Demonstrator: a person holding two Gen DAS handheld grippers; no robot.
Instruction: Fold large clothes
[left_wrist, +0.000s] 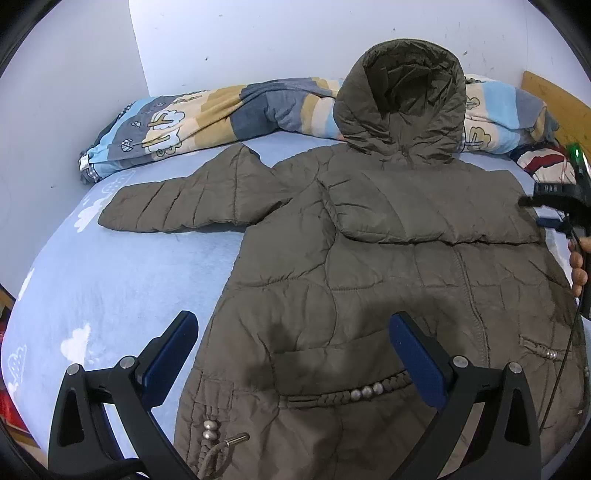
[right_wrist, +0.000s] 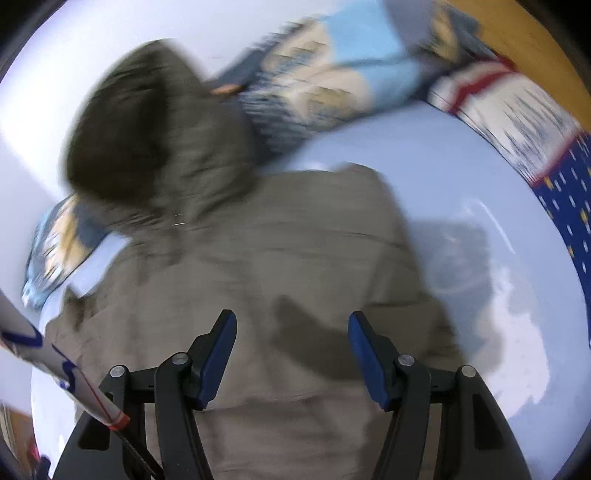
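Observation:
An olive-brown hooded puffer coat (left_wrist: 369, 266) lies front up on a light blue bed sheet (left_wrist: 110, 288). Its hood (left_wrist: 402, 99) rests against a rolled blanket. One sleeve (left_wrist: 184, 206) stretches out to the left; the other sleeve (left_wrist: 424, 214) lies folded across the chest. My left gripper (left_wrist: 295, 350) hovers open over the coat's lower part, nothing between its fingers. My right gripper (right_wrist: 293, 354) is open above the coat (right_wrist: 258, 258) near its shoulder, also empty; that view is motion-blurred. In the left wrist view the right gripper (left_wrist: 565, 206) shows at the coat's right edge, held by a hand.
A rolled patterned blanket (left_wrist: 207, 118) lies along the white wall at the back. A red-and-white pillow (left_wrist: 543, 162) and a wooden headboard (left_wrist: 554, 99) are at the right. Bare sheet lies left of the coat and right of it (right_wrist: 480, 206).

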